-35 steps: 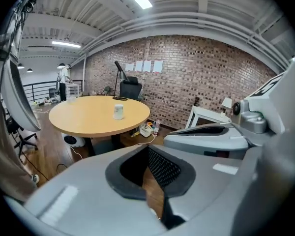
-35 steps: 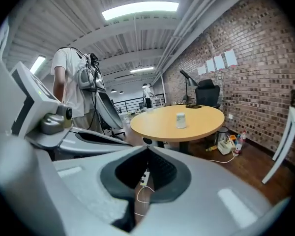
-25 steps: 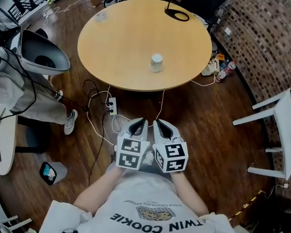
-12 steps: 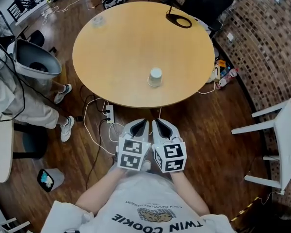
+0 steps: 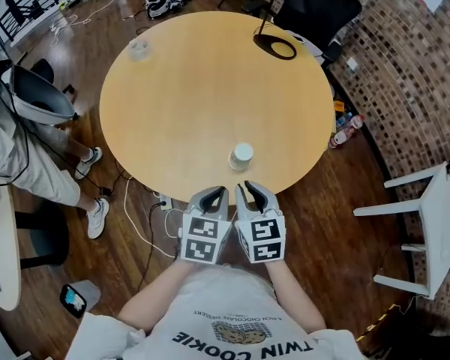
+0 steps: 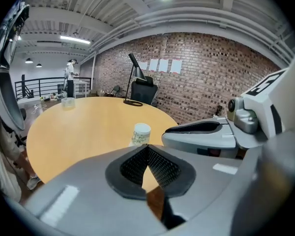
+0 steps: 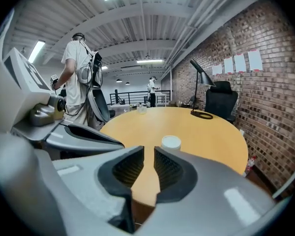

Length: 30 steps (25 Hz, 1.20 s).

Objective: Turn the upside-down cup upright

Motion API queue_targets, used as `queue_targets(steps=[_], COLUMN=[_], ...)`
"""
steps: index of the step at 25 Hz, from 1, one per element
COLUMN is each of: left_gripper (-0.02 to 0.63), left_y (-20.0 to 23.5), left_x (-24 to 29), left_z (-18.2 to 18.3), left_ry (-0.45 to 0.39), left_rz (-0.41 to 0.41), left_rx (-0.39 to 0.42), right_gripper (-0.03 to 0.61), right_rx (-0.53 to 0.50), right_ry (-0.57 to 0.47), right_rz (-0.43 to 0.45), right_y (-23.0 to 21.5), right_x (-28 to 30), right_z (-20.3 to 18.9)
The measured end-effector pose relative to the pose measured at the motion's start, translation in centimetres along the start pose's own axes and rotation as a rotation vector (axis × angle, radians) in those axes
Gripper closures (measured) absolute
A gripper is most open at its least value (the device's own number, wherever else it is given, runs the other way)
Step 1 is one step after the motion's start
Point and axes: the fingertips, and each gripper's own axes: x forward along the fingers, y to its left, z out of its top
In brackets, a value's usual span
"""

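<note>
At the bottom of the head view, nearest the person, a pale shirt (image 5: 232, 328) bears the words "TWIN COOKIE". Just ahead of it, two grey plastic grippers sit side by side, each carrying one cube of black-and-white square markers. The left gripper (image 5: 214, 196) has its ribbed black pads pressed together at the tips, with nothing between them. The right gripper (image 5: 250, 193) is opening: a narrow slot shows between its ribbed pads, and nothing is in it.

Just beyond the grippers, one cup (image 5: 241, 156) stands upside down near the near edge of the single round surface (image 5: 195, 96), flat base uppermost. It is white paper, tapered, with a faint print on its side too small to read. The surface is smooth light wood.

At the far rim lies one black ring-shaped lamp base (image 5: 274, 46) with a thin stem. Well apart to its left is one small clear container (image 5: 139, 48). Around the surface are a dark plank floor (image 5: 330, 223), one white chair (image 5: 439, 216) on the right, and a brick wall (image 5: 412, 73).
</note>
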Motion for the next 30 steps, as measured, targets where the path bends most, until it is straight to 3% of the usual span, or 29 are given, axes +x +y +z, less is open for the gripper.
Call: queue_targets(steps=[7, 16, 24, 30], left_gripper=[0.612, 0.612, 0.612, 0.612], left_y=[3.4, 5.9, 7.4, 7.3], left_x=[2.9, 5.2, 6.5, 6.9], left_z=[2.5, 3.5, 3.4, 3.8], left_ry=[-0.008, 0.022, 0.020, 0.010], left_rz=[-0.029, -0.003, 0.053, 0.058], left_rx=[0.000, -0.015, -0.082, -0.086], right_gripper=[0.500, 0.495, 0.511, 0.561], right_rx=[-0.209, -0.500, -0.575, -0.534], right_ry=[0.067, 0.253, 0.330, 0.333], right_rz=[-0.048, 0.048, 0.093, 0.104], right_y=[-2.4, -2.6, -2.8, -3.0], right_x=[5.5, 9.5, 10.4, 10.1], right_z=[1.8, 0.8, -0.6, -0.2])
